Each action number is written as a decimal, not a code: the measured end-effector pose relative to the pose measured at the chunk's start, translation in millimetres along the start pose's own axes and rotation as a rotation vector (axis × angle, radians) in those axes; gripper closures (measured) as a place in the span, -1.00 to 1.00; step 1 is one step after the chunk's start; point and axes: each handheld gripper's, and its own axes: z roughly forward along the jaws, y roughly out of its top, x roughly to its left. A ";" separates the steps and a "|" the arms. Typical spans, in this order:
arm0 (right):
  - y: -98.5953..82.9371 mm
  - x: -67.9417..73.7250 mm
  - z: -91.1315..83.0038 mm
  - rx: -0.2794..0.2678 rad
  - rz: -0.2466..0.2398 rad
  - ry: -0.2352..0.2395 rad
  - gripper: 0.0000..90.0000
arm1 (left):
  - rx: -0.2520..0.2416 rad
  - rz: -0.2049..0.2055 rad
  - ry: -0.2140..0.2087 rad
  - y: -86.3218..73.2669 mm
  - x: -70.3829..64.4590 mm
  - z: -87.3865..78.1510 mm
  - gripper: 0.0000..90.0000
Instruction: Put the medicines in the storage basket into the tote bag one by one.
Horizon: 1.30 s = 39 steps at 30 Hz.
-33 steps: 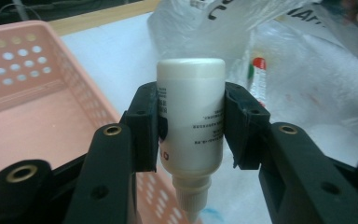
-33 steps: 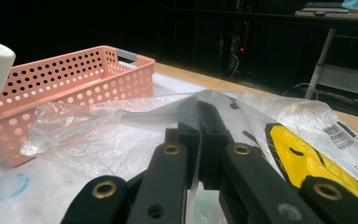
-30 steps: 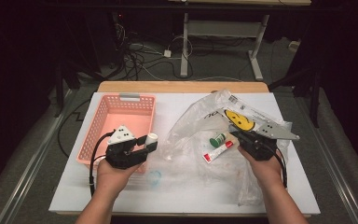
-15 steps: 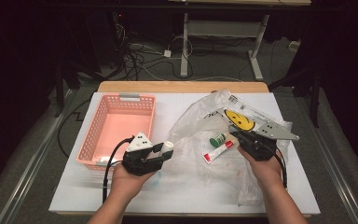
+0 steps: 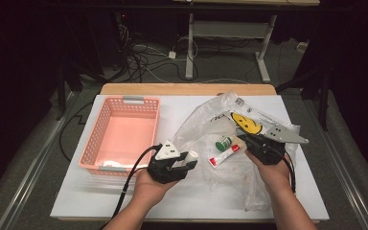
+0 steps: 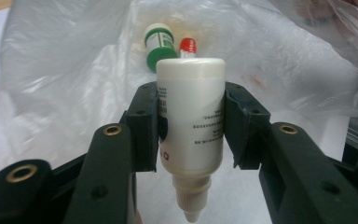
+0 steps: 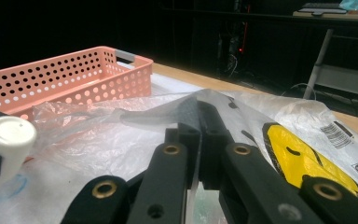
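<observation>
My left gripper (image 5: 188, 163) (image 6: 191, 123) is shut on a small white dropper bottle (image 6: 190, 116) (image 5: 190, 155), held with its nozzle toward the camera, at the mouth of a clear plastic bag (image 5: 211, 129) (image 6: 74, 60). Inside the bag lie a green-capped vial (image 5: 223, 143) (image 6: 159, 42) and a red-capped tube (image 5: 224, 155) (image 6: 188, 45). My right gripper (image 5: 247, 140) (image 7: 198, 135) is shut on the bag's upper edge and holds it lifted. The white bottle (image 7: 7, 140) shows at the left of the right gripper view.
A pink perforated basket (image 5: 124, 132) (image 7: 60, 77) stands at the left of the white table (image 5: 86, 196). The bag carries a yellow smiley print (image 5: 246, 123) (image 7: 307, 154). Behind the table are cables and a desk frame (image 5: 191, 43).
My left gripper has carried the white bottle rightward from beside the basket to the bag's mouth. The right gripper has stayed put, holding the bag.
</observation>
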 end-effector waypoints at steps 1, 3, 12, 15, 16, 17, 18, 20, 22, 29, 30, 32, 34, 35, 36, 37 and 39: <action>-0.3 0.0 0.4 0.001 -0.002 0.001 1.00 | -0.002 -0.001 -0.002 0.9 -0.7 2.3 0.29; -0.5 0.1 0.6 0.004 -0.001 0.003 1.00 | -0.006 0.003 -0.005 4.1 -2.6 8.4 0.29; -0.1 -0.1 0.4 -0.001 -0.001 0.001 1.00 | -0.001 0.031 -0.030 18.5 -16.3 45.1 0.29; 0.0 -0.2 0.0 -0.002 -0.001 0.001 1.00 | -0.003 0.044 -0.026 23.3 -20.1 57.7 0.29; 0.3 -0.1 -0.2 -0.002 0.001 0.001 1.00 | -0.003 0.051 -0.019 24.4 -21.2 61.1 0.29; 0.4 -0.2 -0.4 -0.003 0.002 0.001 1.00 | -0.001 0.057 -0.014 26.0 -22.3 65.7 0.29; 0.5 -0.5 -0.5 -0.004 0.002 -0.001 1.00 | 0.001 0.059 -0.012 27.8 -23.3 71.7 0.29; 0.5 -0.6 -0.4 -0.005 0.007 -0.001 1.00 | -0.002 0.059 -0.016 30.2 -24.4 80.1 0.29; 0.6 -0.3 -0.3 -0.006 0.007 -0.004 1.00 | -0.002 0.062 -0.023 33.0 -26.0 89.7 0.29; 1.4 -2.0 -1.6 -0.012 0.007 0.001 1.00 | -0.023 0.076 -0.018 42.6 -31.0 122.7 0.29; 1.8 -2.7 -1.8 -0.016 0.006 -0.001 1.00 | -0.024 0.071 -0.027 43.5 -31.8 129.3 0.29; 2.1 -3.2 -2.9 -0.017 0.012 -0.003 1.00 | -0.018 0.064 -0.031 44.2 -33.3 139.3 0.28; 2.3 -4.1 -4.3 -0.020 0.018 -0.009 1.00 | -0.019 0.057 -0.035 43.9 -33.7 146.8 0.28; 2.4 -4.7 -4.6 -0.023 0.016 -0.007 1.00 | -0.017 0.062 -0.033 43.5 -33.7 150.7 0.28; 2.3 -5.1 -5.1 -0.022 0.019 -0.009 1.00 | -0.012 0.060 -0.033 43.0 -34.1 154.4 0.28; 2.1 -5.5 -5.4 -0.023 0.020 -0.009 1.00 | -0.006 0.063 -0.033 42.5 -33.8 157.2 0.28; 2.1 -5.6 -5.6 -0.024 0.026 -0.010 1.00 | 0.003 0.058 -0.036 41.8 -32.3 161.2 0.28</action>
